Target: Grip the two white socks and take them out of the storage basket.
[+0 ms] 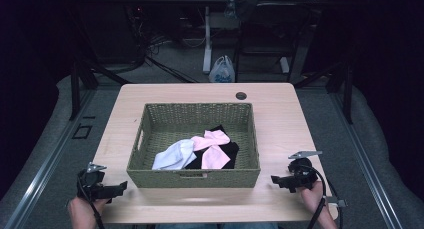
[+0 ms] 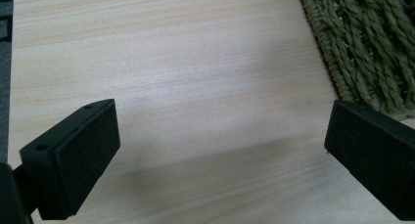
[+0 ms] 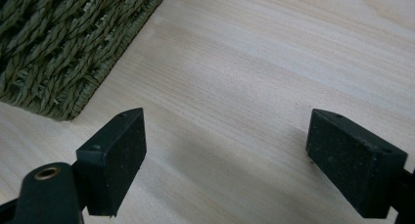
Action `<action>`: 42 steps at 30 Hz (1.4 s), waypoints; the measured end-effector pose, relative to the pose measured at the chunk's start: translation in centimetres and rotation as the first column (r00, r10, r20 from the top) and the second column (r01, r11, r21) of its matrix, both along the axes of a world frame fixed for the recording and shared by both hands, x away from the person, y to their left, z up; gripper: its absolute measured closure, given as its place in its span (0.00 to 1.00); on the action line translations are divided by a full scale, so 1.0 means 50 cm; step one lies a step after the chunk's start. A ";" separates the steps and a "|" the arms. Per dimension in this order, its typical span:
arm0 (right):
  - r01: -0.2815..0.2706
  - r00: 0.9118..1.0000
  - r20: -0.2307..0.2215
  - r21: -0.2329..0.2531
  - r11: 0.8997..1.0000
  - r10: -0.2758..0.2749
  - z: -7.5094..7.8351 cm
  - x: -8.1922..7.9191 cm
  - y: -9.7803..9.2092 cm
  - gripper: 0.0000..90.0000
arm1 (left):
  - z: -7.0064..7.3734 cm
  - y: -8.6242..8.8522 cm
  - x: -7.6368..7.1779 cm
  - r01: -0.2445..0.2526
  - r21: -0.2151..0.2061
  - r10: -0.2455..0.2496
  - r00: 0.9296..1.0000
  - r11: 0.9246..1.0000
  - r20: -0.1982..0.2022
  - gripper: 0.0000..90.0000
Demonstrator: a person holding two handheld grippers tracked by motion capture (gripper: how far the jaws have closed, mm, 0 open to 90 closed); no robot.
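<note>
both tongs, the left tongs [image 1: 117, 188] and the right tongs [image 1: 276, 180], rest wide apart and empty on the tabletop [image 1: 280, 114], one at each front corner of the woven basket [image 1: 195, 179]. inside it lie a white cloth [image 1: 172, 155], a pink cloth [image 1: 212, 148] and a black cloth [image 1: 231, 150], overlapping. they look soft, light and limp, so pinching a raised fold seems best.
</note>
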State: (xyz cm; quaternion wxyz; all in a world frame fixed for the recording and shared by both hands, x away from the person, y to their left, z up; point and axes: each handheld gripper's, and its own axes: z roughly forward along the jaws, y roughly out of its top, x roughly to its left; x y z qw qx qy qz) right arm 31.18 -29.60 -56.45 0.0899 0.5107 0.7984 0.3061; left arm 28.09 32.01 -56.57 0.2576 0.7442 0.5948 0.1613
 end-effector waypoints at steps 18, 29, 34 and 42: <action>-0.006 1.000 -0.002 -0.008 1.000 0.006 0.001 0.000 0.004 0.16 | 0.002 -0.001 -0.002 0.004 -0.009 -0.004 1.000 1.000 0.004 0.00; -0.003 1.000 -0.002 -0.005 1.000 0.003 0.001 0.001 0.002 0.16 | 0.008 -0.002 0.000 0.008 -0.003 -0.008 1.000 1.000 0.003 0.00; 0.002 1.000 0.001 -0.001 1.000 -0.002 0.001 0.000 0.002 0.16 | 0.014 0.000 -0.001 0.010 0.000 -0.010 1.000 1.000 0.007 0.00; 0.003 1.000 0.002 -0.001 1.000 -0.003 0.001 0.000 0.000 0.16 | 0.037 0.004 -0.002 0.008 -0.015 -0.008 1.000 1.000 0.012 0.00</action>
